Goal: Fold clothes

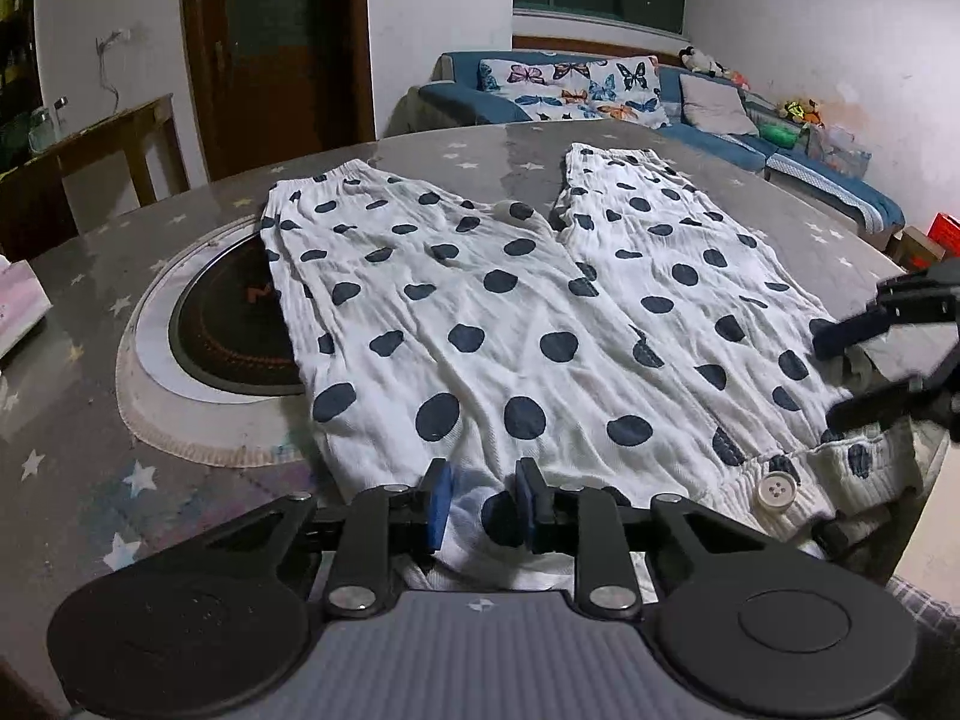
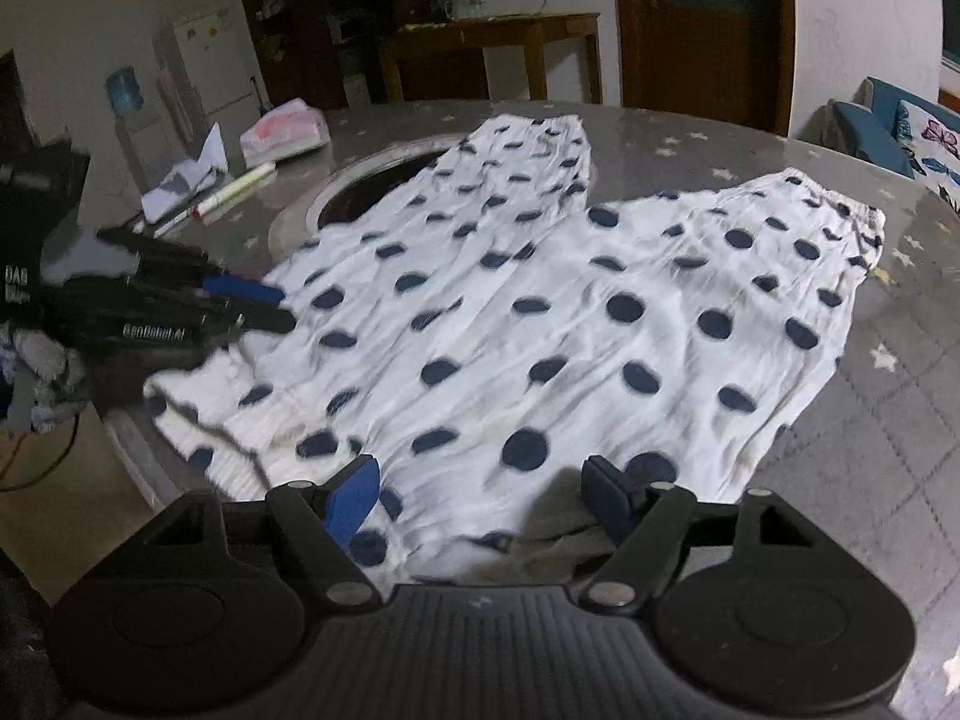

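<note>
**A:** Looking at the table [image 1: 540,144] first: the polka-dot trousers [image 1: 480,312] lie spread flat on it, both legs running away from the fingers, waistband at the near edge. Could be freshly laid out or just opened again, can't tell.

**B:** Left gripper [image 1: 478,507] has its fingers narrowly apart with waistband cloth between the pads, though I can't say it's truly pinched. Right gripper [image 2: 480,495] is wide open over the other waistband corner, holding nothing.

**A:** My take: grab both corners evenly, lift together, keep the button [image 1: 777,489] side flat.
</note>
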